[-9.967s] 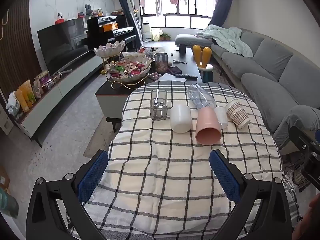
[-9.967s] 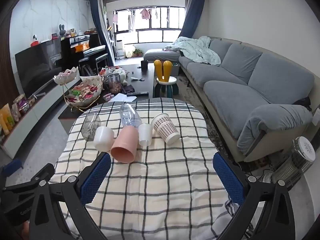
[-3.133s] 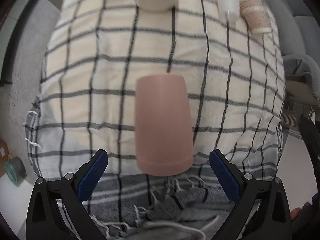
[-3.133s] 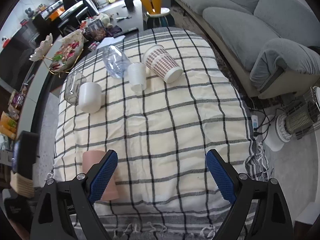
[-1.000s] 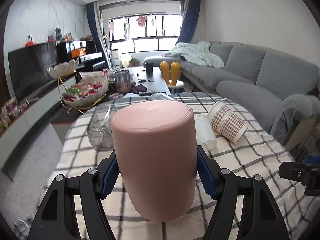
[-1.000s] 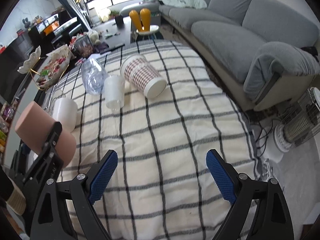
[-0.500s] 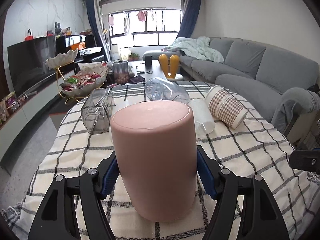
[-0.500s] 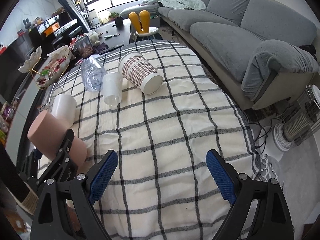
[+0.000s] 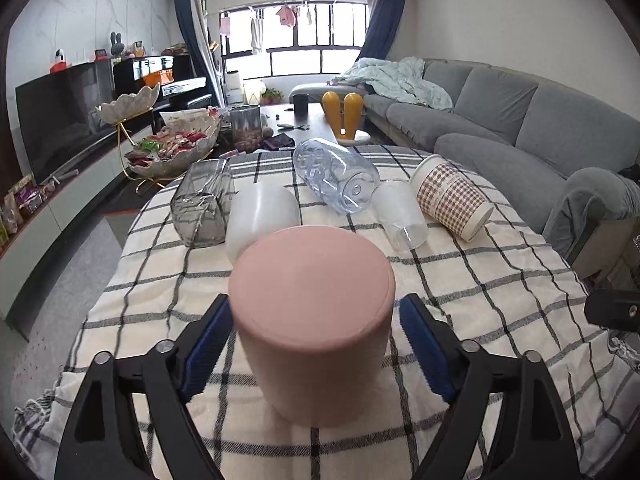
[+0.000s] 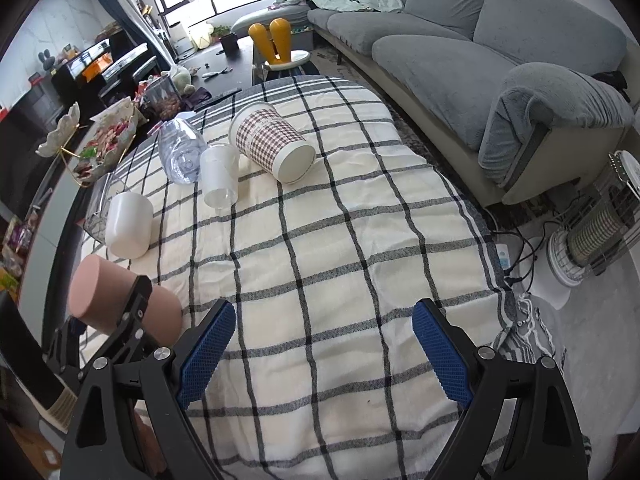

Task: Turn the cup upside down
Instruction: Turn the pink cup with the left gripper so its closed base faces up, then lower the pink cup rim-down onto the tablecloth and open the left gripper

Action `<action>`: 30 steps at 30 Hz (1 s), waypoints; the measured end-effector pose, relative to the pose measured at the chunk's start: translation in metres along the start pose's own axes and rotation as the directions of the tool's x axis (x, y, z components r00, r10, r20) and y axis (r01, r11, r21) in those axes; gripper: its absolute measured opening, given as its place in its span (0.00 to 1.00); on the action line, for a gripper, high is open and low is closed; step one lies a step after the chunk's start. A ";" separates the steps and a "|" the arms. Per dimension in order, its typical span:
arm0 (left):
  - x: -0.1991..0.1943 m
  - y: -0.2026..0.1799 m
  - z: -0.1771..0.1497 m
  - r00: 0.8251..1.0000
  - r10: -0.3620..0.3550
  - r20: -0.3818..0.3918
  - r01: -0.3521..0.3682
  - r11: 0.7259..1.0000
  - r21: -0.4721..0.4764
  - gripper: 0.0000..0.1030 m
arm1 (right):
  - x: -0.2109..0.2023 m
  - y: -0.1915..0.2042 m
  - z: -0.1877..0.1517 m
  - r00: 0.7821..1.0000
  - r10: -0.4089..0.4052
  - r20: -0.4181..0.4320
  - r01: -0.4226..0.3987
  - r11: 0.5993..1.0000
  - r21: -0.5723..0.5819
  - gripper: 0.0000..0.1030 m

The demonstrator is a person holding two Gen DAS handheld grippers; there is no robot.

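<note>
The pink cup [image 9: 316, 320] stands upside down on the checked tablecloth [image 9: 480, 300], its flat base up. My left gripper [image 9: 316, 344] sits around it with the blue pads [image 9: 206, 344] slightly off its sides, jaws open. It also shows in the right wrist view [image 10: 120, 300], at the table's left edge with the left gripper's arm across it. My right gripper [image 10: 324, 344] is open and empty above the near middle of the cloth.
Behind the pink cup lie a white cup [image 9: 260, 216], a grey glass [image 9: 204, 208], a clear bottle [image 9: 336, 176], a small clear cup [image 9: 400, 216] and a checked paper cup [image 9: 452, 200]. A grey sofa [image 10: 480, 40] and a heater [image 10: 592, 232] are to the right.
The left gripper's pads have parted from the pink cup, which now stands on the cloth. The left view has risen and tipped down. The right gripper has stayed open.
</note>
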State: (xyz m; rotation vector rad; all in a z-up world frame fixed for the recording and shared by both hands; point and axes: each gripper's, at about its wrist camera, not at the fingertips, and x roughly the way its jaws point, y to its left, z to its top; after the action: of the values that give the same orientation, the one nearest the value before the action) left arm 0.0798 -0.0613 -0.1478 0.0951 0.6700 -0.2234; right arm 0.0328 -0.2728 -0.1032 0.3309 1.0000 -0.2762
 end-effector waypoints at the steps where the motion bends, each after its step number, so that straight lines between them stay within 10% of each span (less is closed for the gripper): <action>1: -0.002 0.000 0.000 1.000 -0.006 -0.003 0.006 1.000 0.004 0.83 | -0.002 0.001 0.000 1.000 0.001 0.004 -0.001 1.000 -0.004 0.88; 30: -0.118 0.063 0.029 0.992 0.117 -0.046 -0.122 0.984 -0.130 0.98 | -0.104 0.058 -0.008 0.946 0.072 0.317 -0.018 0.985 -0.170 0.93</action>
State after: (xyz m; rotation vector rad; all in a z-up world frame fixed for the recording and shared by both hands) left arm 0.0225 0.0155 -0.0502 0.0116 0.7134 -0.0615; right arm -0.0054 -0.2081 -0.0097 0.1505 0.6853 -0.1961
